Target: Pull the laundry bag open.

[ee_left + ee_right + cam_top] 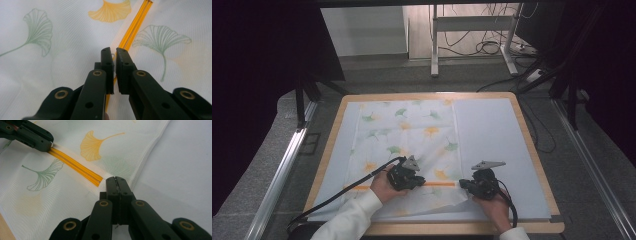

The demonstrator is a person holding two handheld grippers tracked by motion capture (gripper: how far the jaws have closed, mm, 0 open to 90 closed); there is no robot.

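A white cloth bag [412,135] printed with green and orange ginkgo leaves lies flat on the mat. An orange closure strip [439,184] runs across its near end. My left gripper [419,181] sits on that strip, its jaws pinched around the strip [135,27] with only a thin gap at the tips [115,53]. My right gripper [463,184] is at the bag's right corner, shut on the cloth edge [116,180] just past the strip's end [98,180]. The left gripper [47,145] also appears further along the strip in the right gripper view.
The bag rests on a pale mat [492,135] laid over a wooden board [532,150]. Bare mat lies to the right of the bag. Beyond the board are grey floor, a desk frame [472,30] and loose cables.
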